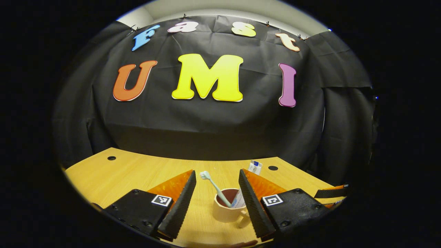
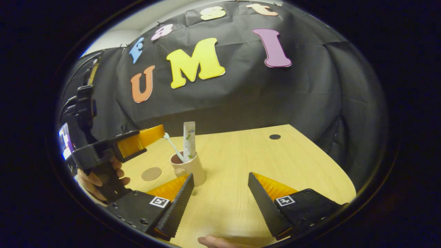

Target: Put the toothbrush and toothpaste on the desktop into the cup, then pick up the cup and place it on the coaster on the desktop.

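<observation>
A beige cup [image 1: 225, 210] stands on the wooden desktop [image 1: 137, 172], holding a pale toothbrush [image 1: 214, 185] head up and a white toothpaste tube [image 1: 255, 167]. My left gripper [image 1: 217, 172] is open and hovers over the cup, which shows between its fingers. In the right gripper view the cup [image 2: 192, 168] with toothbrush [image 2: 171, 144] and toothpaste [image 2: 189, 137] sits just past my left fingertip. My right gripper [image 2: 220, 175] is open with nothing between its fingers. A round brown coaster [image 2: 151, 173] lies left of the cup. The left gripper [image 2: 139, 140] hangs above it, held by a hand [image 2: 91, 181].
The desktop [image 2: 275, 162] has round dark cable holes [image 1: 111, 158] [image 1: 273, 168] [image 2: 274, 136] near its far edge. The black cloth wall rises right behind the desk. Part of the right gripper [image 1: 332, 193] shows at the desk's right edge. A thumb [image 2: 212, 241] shows at the bottom.
</observation>
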{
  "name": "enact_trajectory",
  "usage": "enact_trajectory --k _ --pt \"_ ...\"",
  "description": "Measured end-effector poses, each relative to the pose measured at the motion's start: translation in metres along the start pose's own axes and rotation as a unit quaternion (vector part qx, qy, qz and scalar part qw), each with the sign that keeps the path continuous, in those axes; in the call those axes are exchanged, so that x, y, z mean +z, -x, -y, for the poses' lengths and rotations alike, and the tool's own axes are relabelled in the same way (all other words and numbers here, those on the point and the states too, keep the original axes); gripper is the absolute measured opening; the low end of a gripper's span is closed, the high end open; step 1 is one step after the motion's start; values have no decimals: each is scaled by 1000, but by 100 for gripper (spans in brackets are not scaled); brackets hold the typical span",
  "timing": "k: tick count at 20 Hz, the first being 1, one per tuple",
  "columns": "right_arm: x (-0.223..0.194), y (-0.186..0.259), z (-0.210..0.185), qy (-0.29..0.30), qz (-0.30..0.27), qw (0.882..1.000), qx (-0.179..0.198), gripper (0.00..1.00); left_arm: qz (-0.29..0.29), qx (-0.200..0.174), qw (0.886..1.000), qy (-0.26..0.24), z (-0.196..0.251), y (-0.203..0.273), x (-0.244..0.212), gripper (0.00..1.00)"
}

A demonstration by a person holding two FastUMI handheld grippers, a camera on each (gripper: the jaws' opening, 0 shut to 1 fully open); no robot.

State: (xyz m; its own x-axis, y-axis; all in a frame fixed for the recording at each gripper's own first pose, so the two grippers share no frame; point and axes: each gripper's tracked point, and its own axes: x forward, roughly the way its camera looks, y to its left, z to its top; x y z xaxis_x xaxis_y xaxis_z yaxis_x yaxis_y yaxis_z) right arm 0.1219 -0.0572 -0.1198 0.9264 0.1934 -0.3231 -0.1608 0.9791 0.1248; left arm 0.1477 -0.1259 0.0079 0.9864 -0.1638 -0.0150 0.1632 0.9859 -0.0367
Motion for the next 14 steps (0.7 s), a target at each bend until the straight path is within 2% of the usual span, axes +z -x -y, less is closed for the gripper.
enact_trajectory --k 2,4,7,8,10,12,14 --pt "13 -6 -4 1 3 1000 -15 96 9 17 1000 -16 -18 14 2 90" --pt "19 -12 -19 15 -7 1000 -9 95 13 30 999 -27 -32 29 2 100" --pt "27 -23 -45 53 -28 998 8 96 16 38 998 -42 -48 56 -5 99" --pt "27 -28 -54 62 -41 997 14 92 16 41 998 -45 -52 63 -8 100" --pt "20 -40 -69 80 -78 994 22 96 18 44 998 -51 -59 81 -14 99" --pt "5 -51 -73 105 -123 987 13 96 14 43 998 -49 -64 98 -25 99" --pt "-15 -60 -76 140 -172 975 10 96 12 39 998 -45 -69 110 -33 99"
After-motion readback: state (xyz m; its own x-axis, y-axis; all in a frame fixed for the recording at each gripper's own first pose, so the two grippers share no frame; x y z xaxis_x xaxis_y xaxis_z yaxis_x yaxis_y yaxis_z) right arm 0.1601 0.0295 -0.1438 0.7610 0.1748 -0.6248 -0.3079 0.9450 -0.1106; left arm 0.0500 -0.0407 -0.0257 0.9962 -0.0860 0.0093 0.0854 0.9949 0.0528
